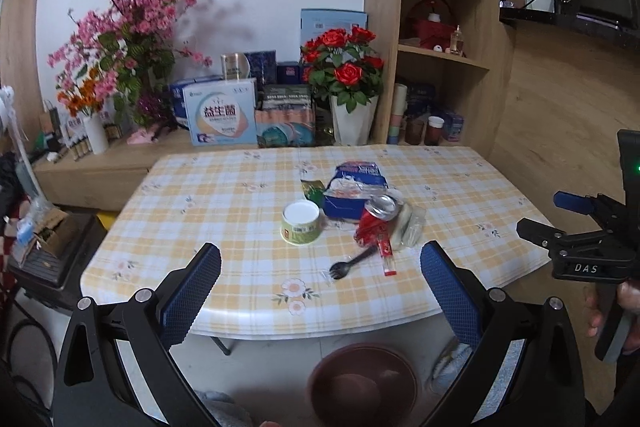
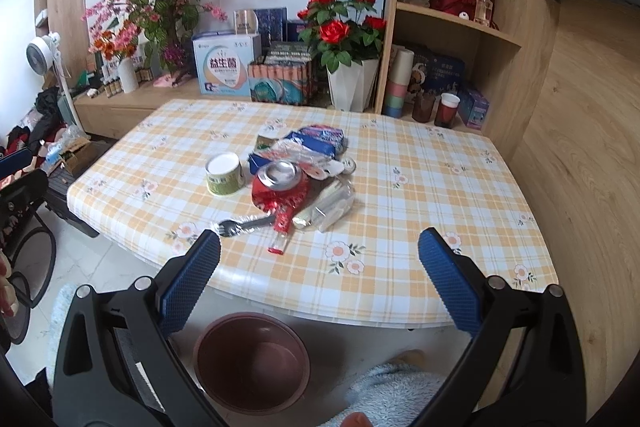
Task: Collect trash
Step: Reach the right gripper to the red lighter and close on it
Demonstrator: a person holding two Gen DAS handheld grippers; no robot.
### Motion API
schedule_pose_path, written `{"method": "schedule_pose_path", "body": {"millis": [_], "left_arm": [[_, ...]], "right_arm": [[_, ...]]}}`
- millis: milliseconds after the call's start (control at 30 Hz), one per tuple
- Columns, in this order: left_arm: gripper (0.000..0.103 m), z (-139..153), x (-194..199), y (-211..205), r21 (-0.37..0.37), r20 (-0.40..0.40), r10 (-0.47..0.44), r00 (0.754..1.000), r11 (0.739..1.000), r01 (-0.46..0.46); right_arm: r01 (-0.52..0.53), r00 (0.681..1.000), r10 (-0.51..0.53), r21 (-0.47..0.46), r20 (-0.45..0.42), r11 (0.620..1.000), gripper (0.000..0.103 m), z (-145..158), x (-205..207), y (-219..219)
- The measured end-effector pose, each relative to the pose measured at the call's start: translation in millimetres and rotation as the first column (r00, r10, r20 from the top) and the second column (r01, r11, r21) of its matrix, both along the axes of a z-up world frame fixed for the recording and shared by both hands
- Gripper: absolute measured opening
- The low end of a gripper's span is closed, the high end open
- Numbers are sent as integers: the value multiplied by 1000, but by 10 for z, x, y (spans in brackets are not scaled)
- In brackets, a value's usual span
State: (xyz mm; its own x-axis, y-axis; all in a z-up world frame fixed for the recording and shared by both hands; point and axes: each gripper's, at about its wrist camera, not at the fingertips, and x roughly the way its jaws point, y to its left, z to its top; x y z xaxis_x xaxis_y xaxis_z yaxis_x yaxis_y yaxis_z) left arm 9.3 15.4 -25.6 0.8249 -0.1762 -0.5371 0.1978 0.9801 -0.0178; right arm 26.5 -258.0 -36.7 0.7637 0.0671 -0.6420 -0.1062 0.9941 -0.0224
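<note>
At frame centre on the checked table (image 1: pixel 192 195) we see the paper cup (image 1: pixel 301 222), black spork (image 1: pixel 352 263) and crushed red can (image 1: pixel 376 219). Our left gripper (image 1: pixel 320 259) and right gripper (image 2: pixel 319 247) are spread wide, empty, above the brown bin (image 2: pixel 252 359).

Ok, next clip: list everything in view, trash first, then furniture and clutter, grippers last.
crushed can: 1, red, table centre
paper cup: 1, green with white lid, left of can
fork: 1, black plastic, near table edge
blue packet: 1, blue, behind can
clear wrapper: 1, transparent, right of can
red sachet: 1, red, in front of can
bin: 1, brown, on floor below table edge
table: 1, yellow-white check cloth
rose pot: 1, red flowers, white pot, behind table
left gripper: 1, black with blue pads, open
right gripper: 1, same, open
</note>
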Motion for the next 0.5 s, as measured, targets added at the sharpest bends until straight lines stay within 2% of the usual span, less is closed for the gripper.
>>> {"method": "schedule_pose_path", "body": {"millis": [167,333,500], "left_arm": [[98,-218,164,33,34,-31,37,999,999,-36],[98,-465,355,63,75,-67,46,997,996,-41],[98,-638,508,122,67,-54,37,998,997,-33]], "right_arm": [[30,998,-30,0,-47,1000,98,-219,146,-82],[55,993,-48,59,-108,997,98,-513,334,-217],[75,993,-67,73,-97,995,98,-714,470,-265]]}}
